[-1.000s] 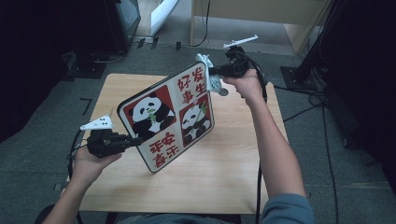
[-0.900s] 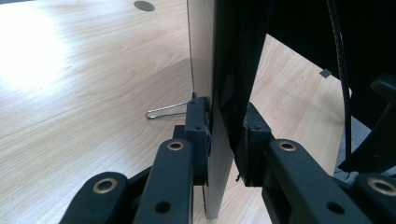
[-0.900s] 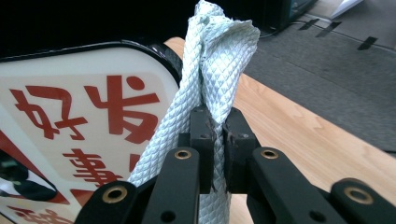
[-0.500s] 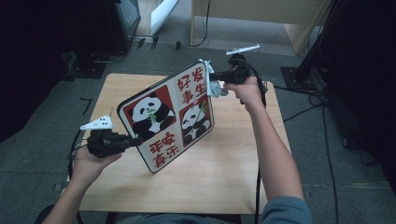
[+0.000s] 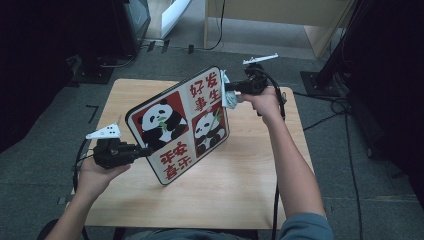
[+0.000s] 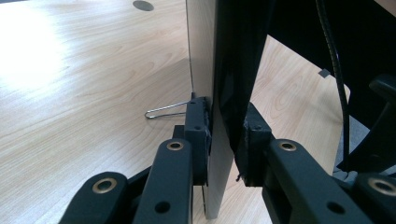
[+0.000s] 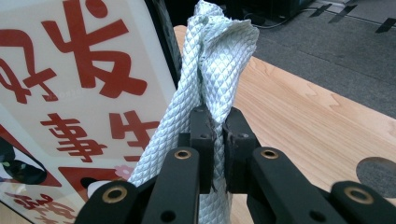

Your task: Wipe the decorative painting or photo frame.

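The right claw [image 5: 231, 91], clamped on the white cloth [image 7: 219, 60], has sunk along the panda board [image 5: 180, 125], apparently wiping it, while the left claw [image 5: 145, 150] grips the board's edge.

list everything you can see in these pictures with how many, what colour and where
panda board: one, white with red characters and black-and-white pandas, held tilted above the table.
cloth: one, white with a diamond weave, beside the board's upper edge.
metal clip: one, silver wire, at the board's edge by the left jaws.
table: one, light wood, centre, with a round hole near a corner.
floor: grey carpet around the table, cables lying on it.
left gripper: one, black, shut on the board's lower left edge.
right gripper: one, black, shut on the cloth.
forearms: two, entering from the bottom.
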Demonstrator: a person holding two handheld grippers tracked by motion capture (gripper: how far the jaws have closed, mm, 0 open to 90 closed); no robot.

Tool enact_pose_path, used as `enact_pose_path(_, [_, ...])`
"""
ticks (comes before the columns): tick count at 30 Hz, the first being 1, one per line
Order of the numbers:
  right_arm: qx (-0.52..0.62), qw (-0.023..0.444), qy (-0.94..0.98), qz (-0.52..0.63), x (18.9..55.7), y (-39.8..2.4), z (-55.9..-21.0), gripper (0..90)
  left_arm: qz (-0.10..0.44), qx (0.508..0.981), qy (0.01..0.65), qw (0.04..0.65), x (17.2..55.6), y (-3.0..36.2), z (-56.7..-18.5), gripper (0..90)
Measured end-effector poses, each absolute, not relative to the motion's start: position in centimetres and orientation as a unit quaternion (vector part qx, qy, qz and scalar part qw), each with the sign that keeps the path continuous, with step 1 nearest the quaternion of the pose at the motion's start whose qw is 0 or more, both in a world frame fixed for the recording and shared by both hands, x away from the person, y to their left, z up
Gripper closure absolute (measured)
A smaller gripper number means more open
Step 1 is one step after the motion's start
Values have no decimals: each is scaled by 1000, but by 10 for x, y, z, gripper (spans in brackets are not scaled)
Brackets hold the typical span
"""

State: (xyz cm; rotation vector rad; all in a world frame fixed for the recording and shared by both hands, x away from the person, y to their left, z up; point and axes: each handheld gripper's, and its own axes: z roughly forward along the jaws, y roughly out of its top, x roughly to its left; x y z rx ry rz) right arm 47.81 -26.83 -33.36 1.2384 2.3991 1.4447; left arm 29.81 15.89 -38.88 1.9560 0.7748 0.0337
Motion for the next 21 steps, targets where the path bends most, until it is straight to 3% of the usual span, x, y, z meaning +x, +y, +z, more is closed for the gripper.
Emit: enact_pose_path(21, [411,39,783,465,471,-271,-350,850,13,808,317,496,299,159,-389,775])
